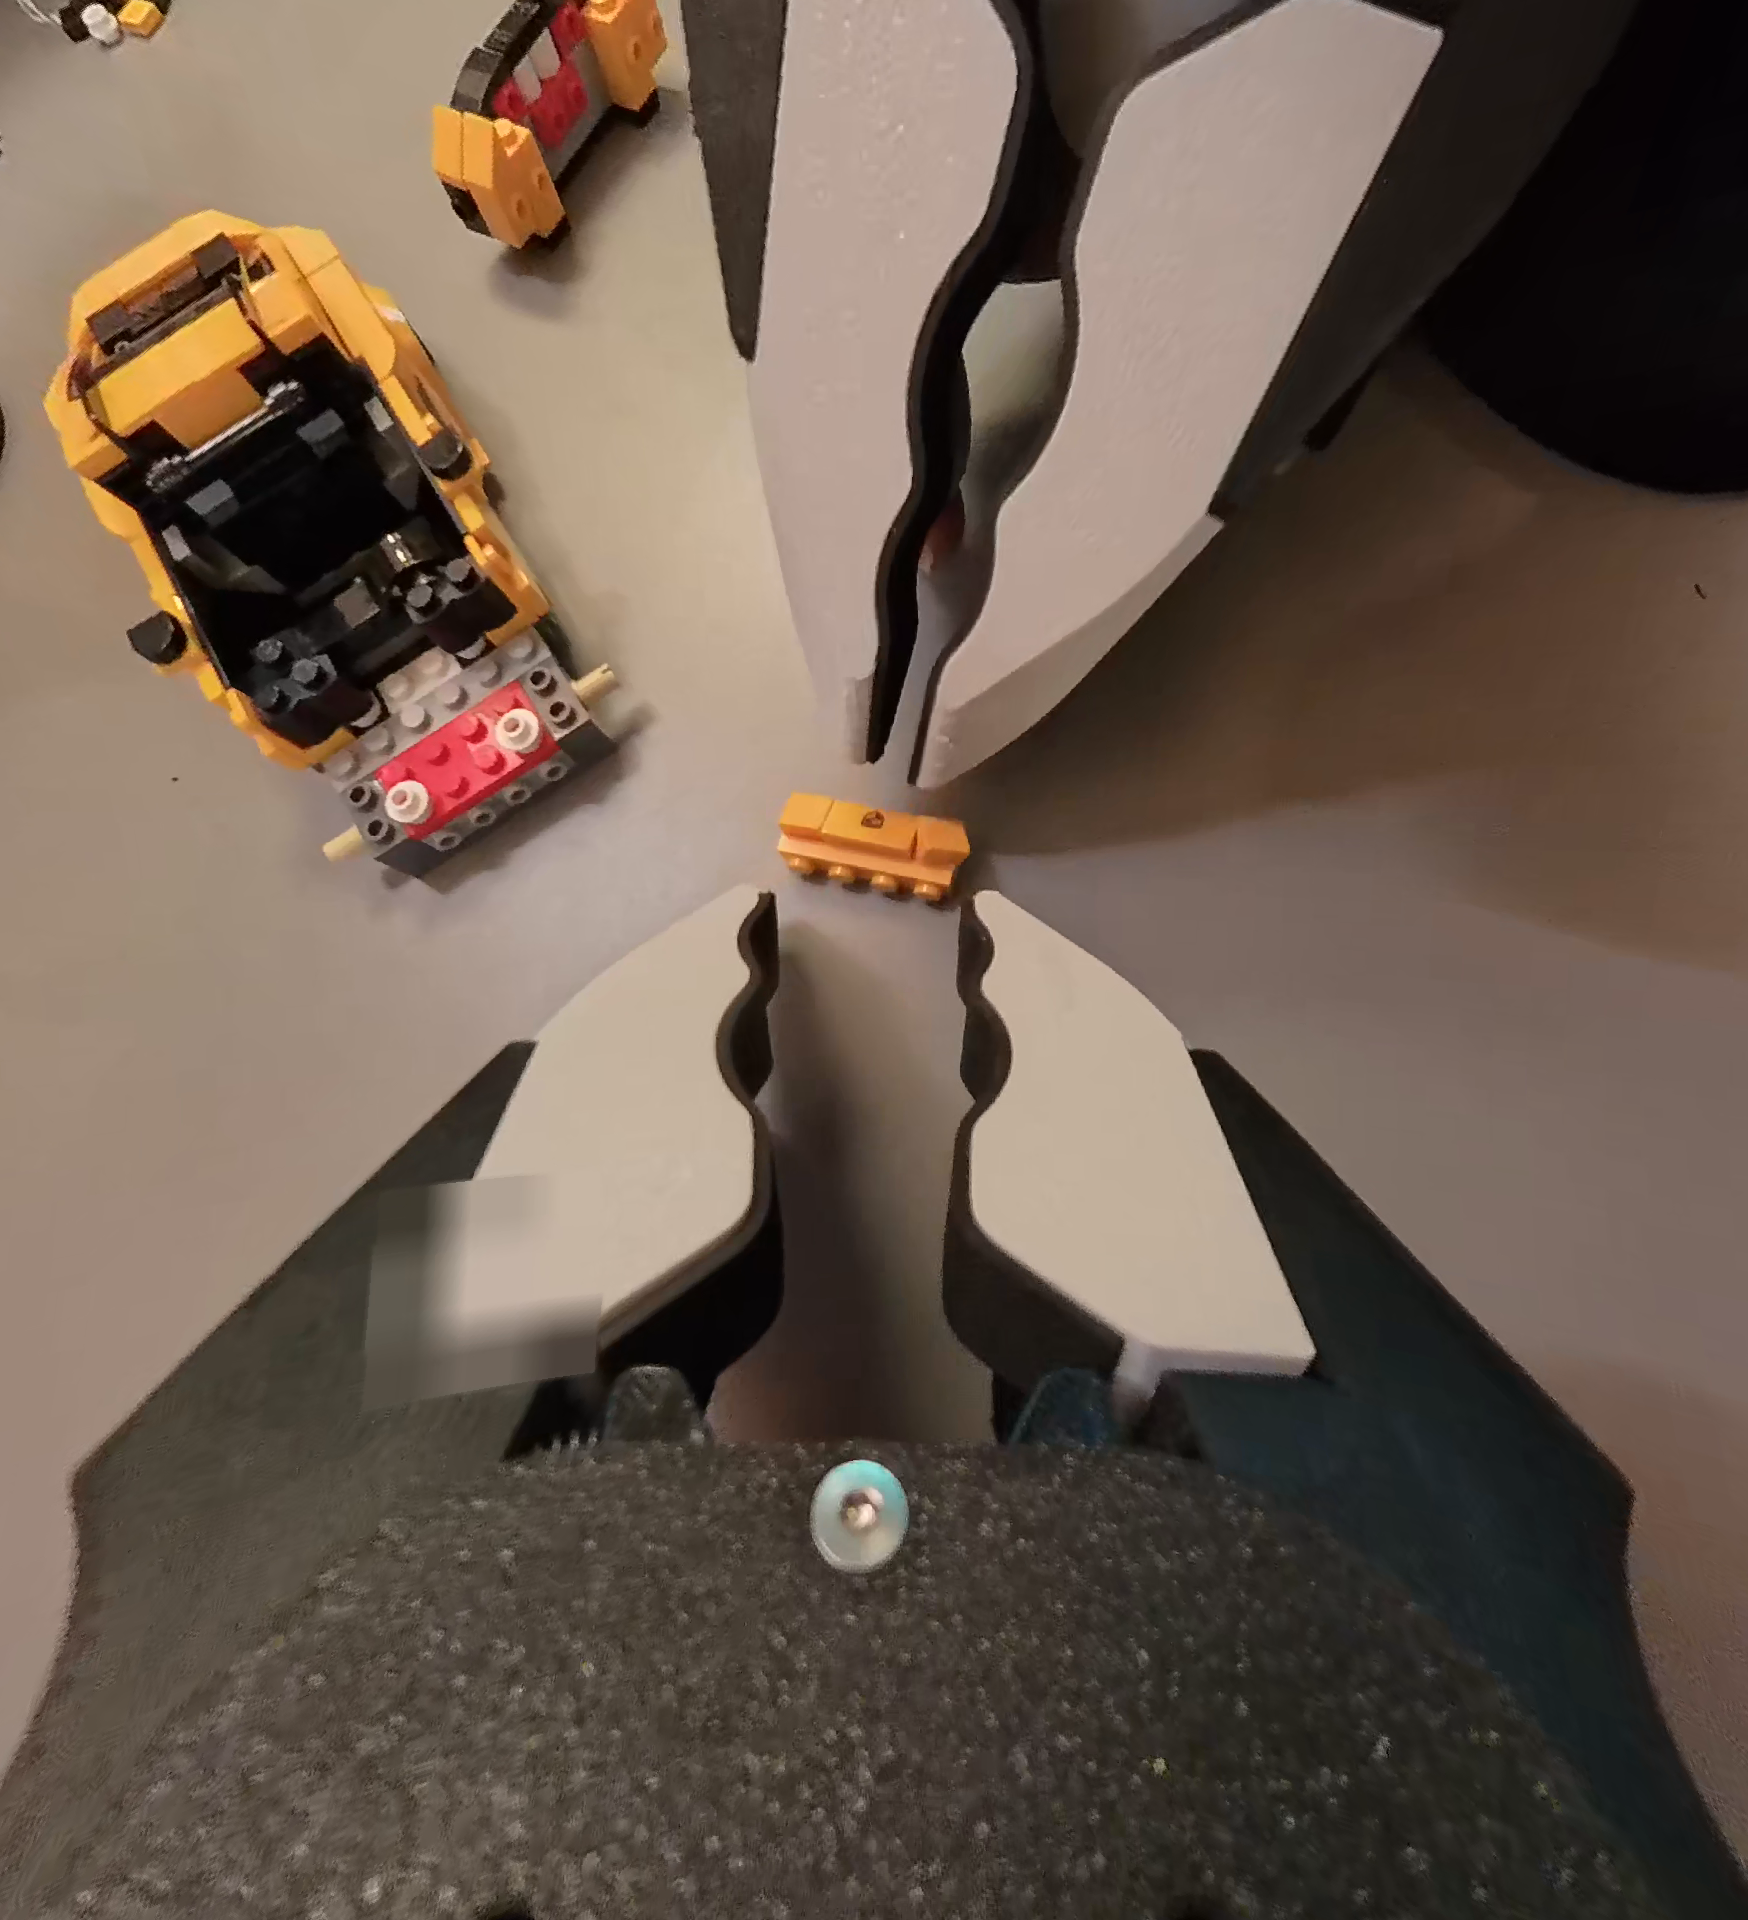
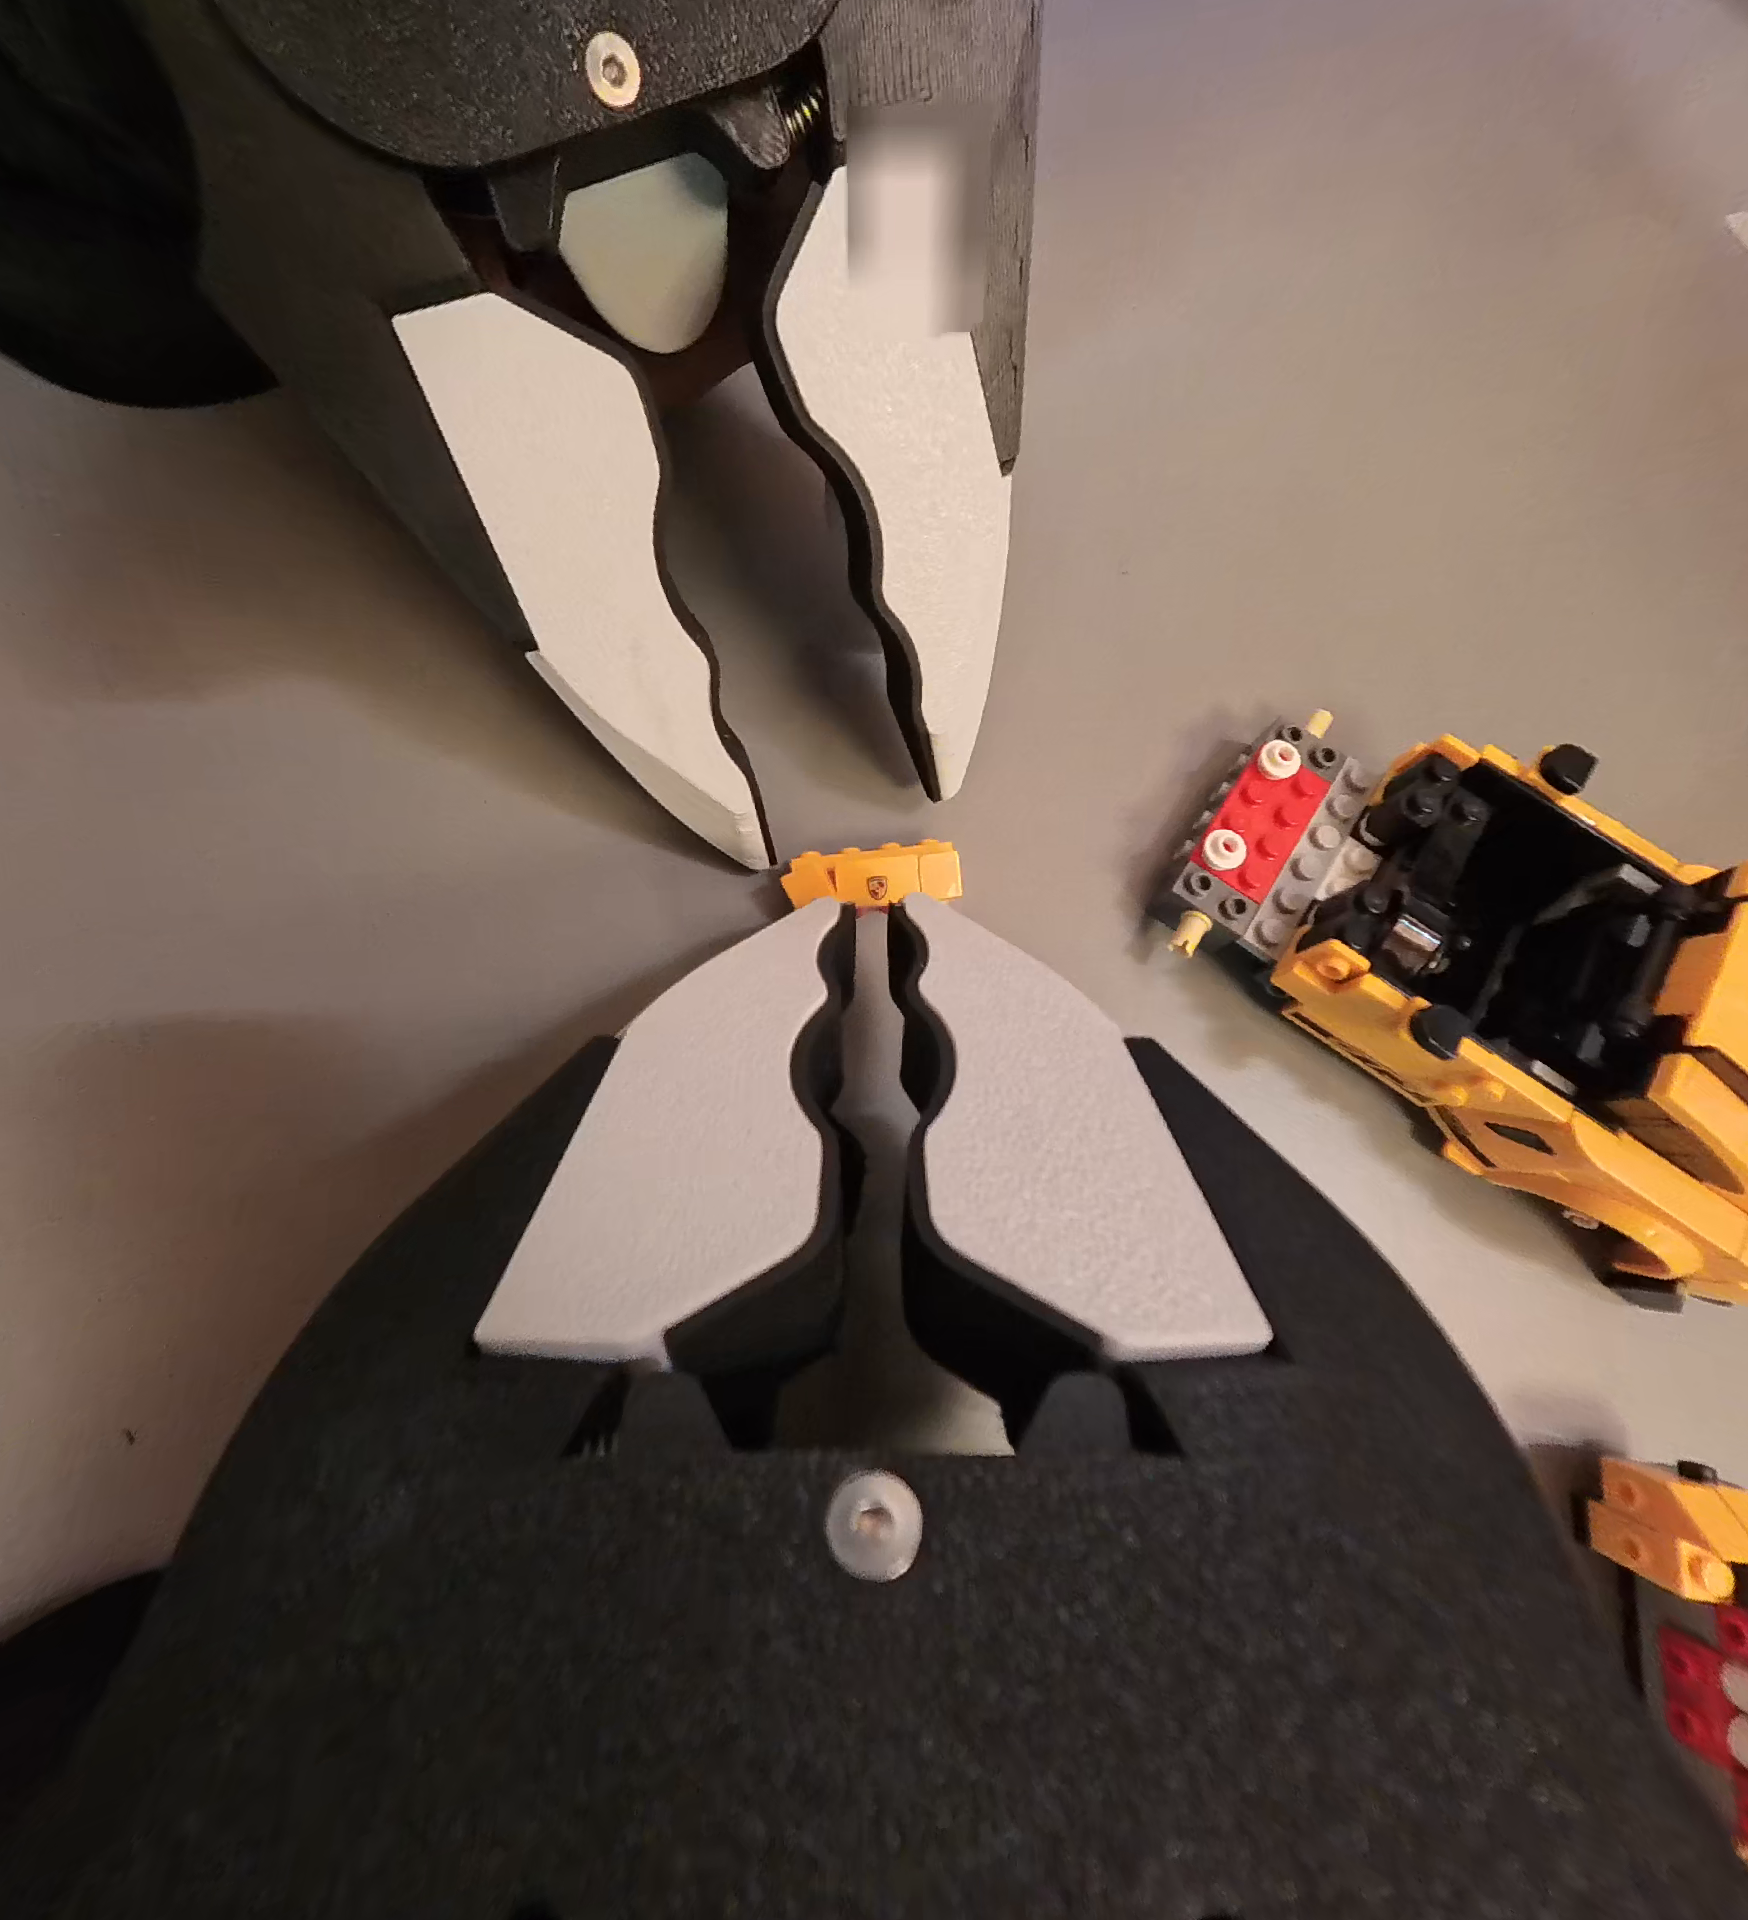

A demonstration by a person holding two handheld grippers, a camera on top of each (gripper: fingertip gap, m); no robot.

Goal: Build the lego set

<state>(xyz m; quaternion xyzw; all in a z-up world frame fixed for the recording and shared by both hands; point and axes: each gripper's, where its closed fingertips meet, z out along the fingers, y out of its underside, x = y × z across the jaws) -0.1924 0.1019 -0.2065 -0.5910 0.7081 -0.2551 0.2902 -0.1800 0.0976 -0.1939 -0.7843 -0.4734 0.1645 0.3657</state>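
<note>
Grey counter, warm light. Landmark: small orange lego sub-assembly lying on it. Nearest on one side, left tool, fingers parted about the piece's width, gripping nothing, tips just short of it. Opposite, right tool, fingers nearly closed; they seem to pinch a small part at the piece's edge, though contact is unclear. Likely one steadies while the other takes hold. Well off to the side sits the yellow car body, red plate bare; farther, a wheel-arch section. No containers seen.
</note>
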